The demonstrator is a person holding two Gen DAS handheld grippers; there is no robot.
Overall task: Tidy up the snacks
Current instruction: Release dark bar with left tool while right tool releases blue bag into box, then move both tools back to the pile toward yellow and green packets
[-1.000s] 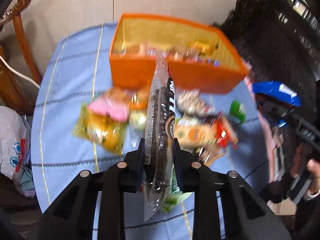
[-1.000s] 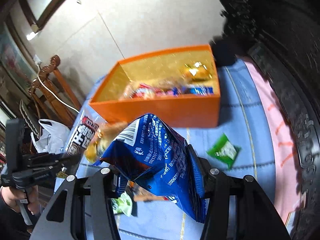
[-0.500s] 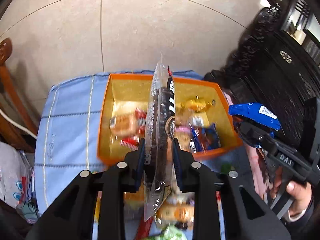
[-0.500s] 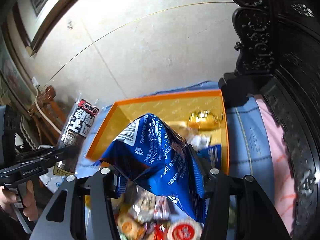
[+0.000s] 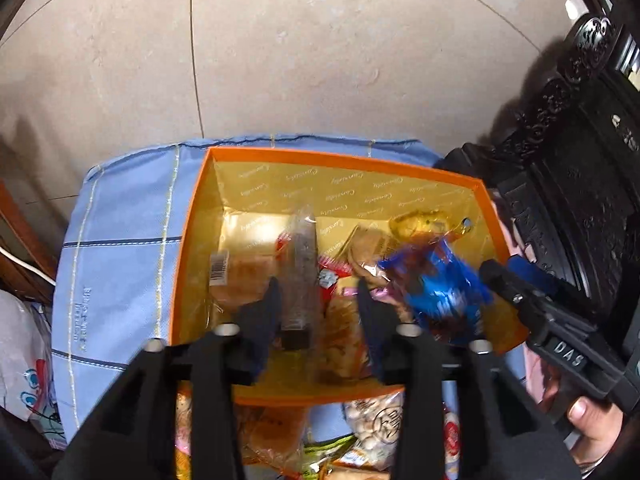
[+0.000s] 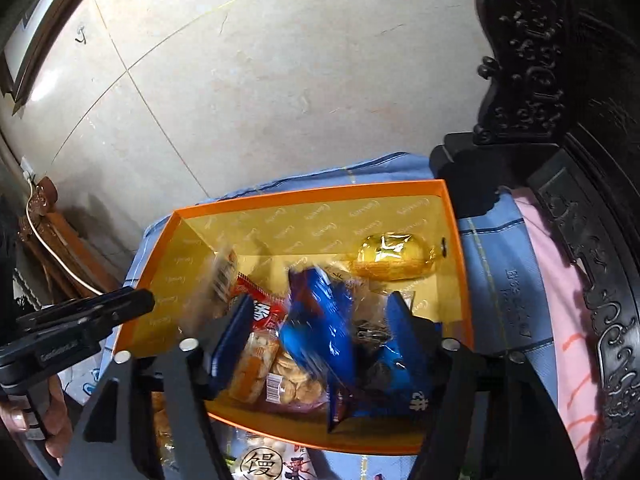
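An orange box (image 5: 192, 240) with a gold lining sits on the blue cloth and holds several snack packets; it also shows in the right wrist view (image 6: 456, 236). My left gripper (image 5: 316, 304) is open above the box, and the long dark packet (image 5: 300, 264) drops, blurred, between its fingers. My right gripper (image 6: 320, 328) is open above the box, and the blue packet (image 6: 324, 332) falls free between its fingers; in the left wrist view the blue packet (image 5: 440, 288) is blurred over the box's right side. A yellow wrapped snack (image 6: 394, 256) lies at the box's far right.
More snack packets (image 5: 372, 424) lie on the blue tablecloth (image 5: 120, 264) in front of the box. Dark carved furniture (image 6: 560, 160) stands close on the right. A wooden chair (image 6: 52, 248) and a white bag (image 5: 20, 352) are at the left.
Both grippers moved over the box and opened. The dark packet and the blue packet left the fingers and are dropping into the box.
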